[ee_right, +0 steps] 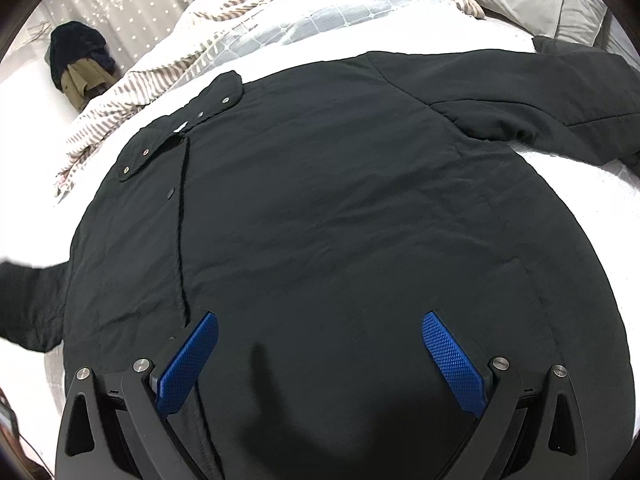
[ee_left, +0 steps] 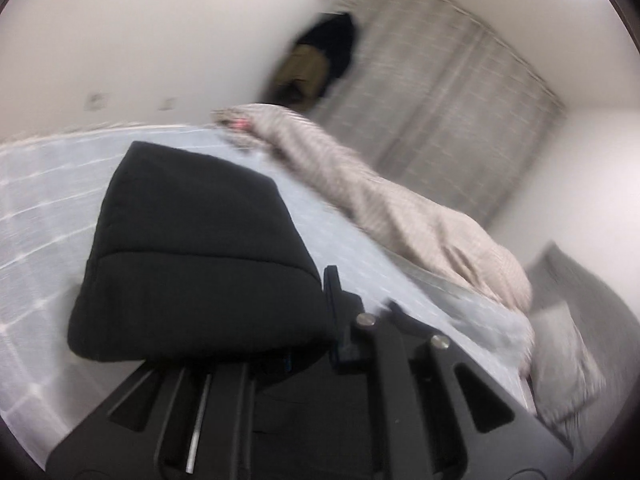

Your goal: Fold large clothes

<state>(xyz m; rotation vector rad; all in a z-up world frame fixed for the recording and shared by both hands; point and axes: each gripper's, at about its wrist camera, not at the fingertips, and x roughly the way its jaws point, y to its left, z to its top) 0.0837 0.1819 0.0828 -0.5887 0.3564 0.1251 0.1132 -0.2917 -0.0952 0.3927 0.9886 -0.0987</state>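
Right gripper (ee_right: 320, 354) jaws wide apart w/ nothing between, hovering over black jacket (ee_right: 320, 208) spread flat on bed (ee_right: 580, 184), left gripper (ee_left: 338, 320) jaws closed on jacket sleeve (ee_left: 192, 256), lifted above sheet, striped blanket (ee_left: 400, 208) behind, pillow (ee_left: 568, 352) at right.

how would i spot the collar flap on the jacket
Find the black jacket spread flat on the bed. Go to its edge nearest the striped blanket. The collar flap lies there, the only part with a row of metal snaps.
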